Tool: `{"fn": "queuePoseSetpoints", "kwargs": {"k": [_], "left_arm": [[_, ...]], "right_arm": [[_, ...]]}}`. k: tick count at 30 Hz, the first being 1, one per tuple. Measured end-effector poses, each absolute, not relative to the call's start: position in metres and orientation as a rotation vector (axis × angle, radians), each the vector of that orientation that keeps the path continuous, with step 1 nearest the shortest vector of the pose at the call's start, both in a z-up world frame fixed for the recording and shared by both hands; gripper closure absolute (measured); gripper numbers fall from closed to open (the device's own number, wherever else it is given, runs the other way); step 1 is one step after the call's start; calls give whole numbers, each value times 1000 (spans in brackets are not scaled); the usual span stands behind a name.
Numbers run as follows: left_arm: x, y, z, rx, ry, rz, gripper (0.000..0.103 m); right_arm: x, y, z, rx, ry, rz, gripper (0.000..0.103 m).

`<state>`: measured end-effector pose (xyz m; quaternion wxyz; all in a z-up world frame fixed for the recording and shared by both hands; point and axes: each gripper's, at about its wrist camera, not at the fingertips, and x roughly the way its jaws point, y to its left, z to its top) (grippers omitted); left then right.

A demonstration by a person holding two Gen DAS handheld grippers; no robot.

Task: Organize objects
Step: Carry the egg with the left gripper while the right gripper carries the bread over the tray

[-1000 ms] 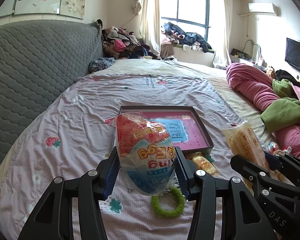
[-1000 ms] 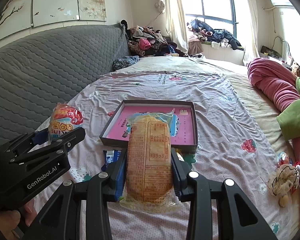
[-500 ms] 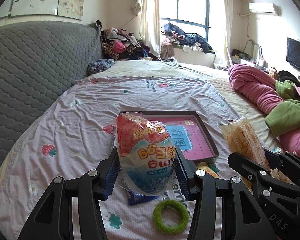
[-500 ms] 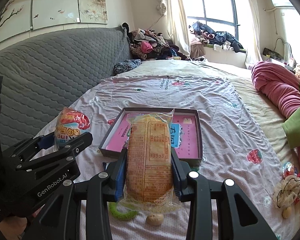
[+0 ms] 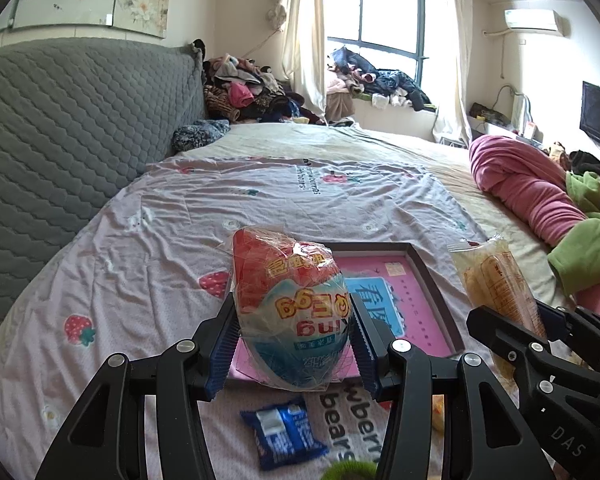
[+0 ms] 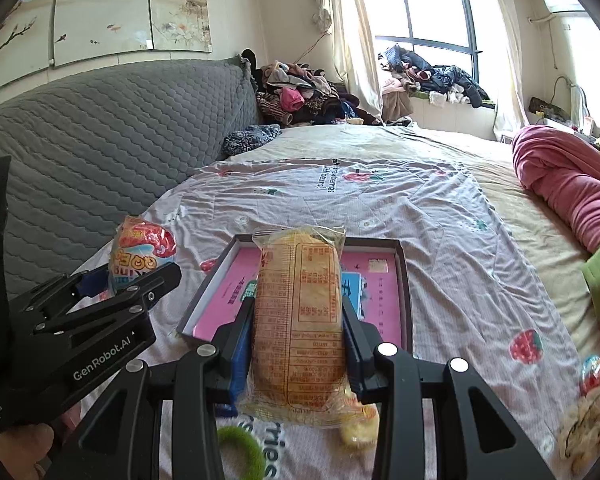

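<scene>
My left gripper (image 5: pixel 292 326) is shut on a red, white and blue egg-shaped snack in clear wrap (image 5: pixel 290 308), held over the near left edge of a shallow dark box with a pink floor (image 5: pixel 416 312). My right gripper (image 6: pixel 298 330) is shut on a long yellow bread packet (image 6: pixel 300 320), also above the near edge of the box (image 6: pixel 380 280). Each gripper shows in the other's view: the right one with its packet (image 5: pixel 496 280) at the right, the left one with the egg snack (image 6: pixel 140 256) at the left.
On the strawberry-print sheet (image 5: pixel 160 280) near me lie a blue snack packet (image 5: pixel 284 438), a green fuzzy ring (image 6: pixel 240 448) and a small yellow item (image 6: pixel 358 426). A fluffy toy (image 6: pixel 588 420) lies at the right. Pink and green bedding (image 5: pixel 540 200) is piled on the right, a grey headboard (image 5: pixel 60 140) on the left.
Both grippers have carried their packets forward toward the box, which now sits closer and partly under them. The green ring has slid toward the bottom edge, and the blue packet has come into view.
</scene>
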<state>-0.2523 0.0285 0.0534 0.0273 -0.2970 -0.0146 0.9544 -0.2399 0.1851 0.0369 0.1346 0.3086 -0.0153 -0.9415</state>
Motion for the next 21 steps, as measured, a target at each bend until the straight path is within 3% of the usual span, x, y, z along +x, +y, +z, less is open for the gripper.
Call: {"fn": "queuePoseSetpoints", "kwargs": {"k": [21], "left_arm": [[-337,52,30,-902,-30,2943,50]], "right_arm": [[-319,194,22,854,-64,-2761,64]]}}
